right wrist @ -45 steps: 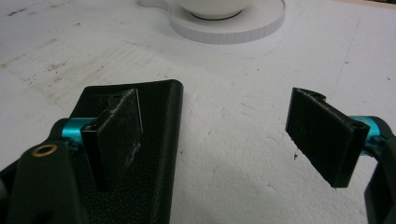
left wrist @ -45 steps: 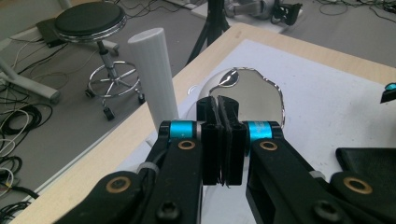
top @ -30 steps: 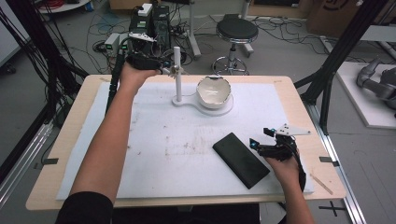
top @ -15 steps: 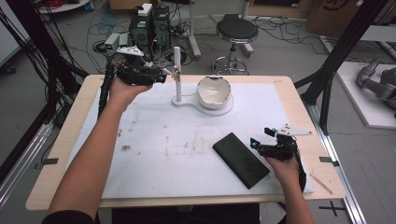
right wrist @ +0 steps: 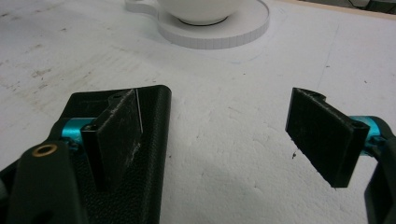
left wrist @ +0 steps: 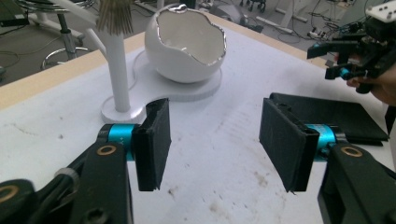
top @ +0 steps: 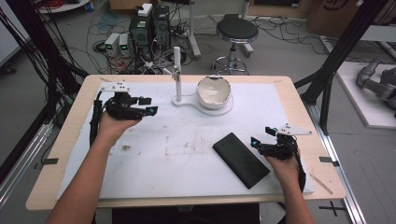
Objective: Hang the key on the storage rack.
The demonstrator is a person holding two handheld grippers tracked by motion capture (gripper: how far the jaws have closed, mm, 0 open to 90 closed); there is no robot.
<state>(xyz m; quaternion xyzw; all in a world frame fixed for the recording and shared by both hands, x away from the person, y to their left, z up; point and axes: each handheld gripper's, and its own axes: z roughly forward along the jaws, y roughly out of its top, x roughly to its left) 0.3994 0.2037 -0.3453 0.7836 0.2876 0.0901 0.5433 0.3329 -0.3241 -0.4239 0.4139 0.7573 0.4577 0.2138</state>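
White foam sheet covers the desk (top: 65, 140); landmark is the egg-shaped bowl (top: 214, 91) on its white stand base. Left gripper (top: 140, 106) hovers left of the bowl, beside the upright post (top: 177, 70), fingers (left wrist: 152, 137) spread wide, holding nothing. Black flat case (top: 241, 159) lies in front of the bowl and to its right, long axis diagonal, running from near centre toward the person's right. Right gripper (top: 264, 138) sits just right of the case, fingers (right wrist: 116, 133) apart and empty, one over the case's edge. Judgement: the right hand is much nearer; the case lies to its left.
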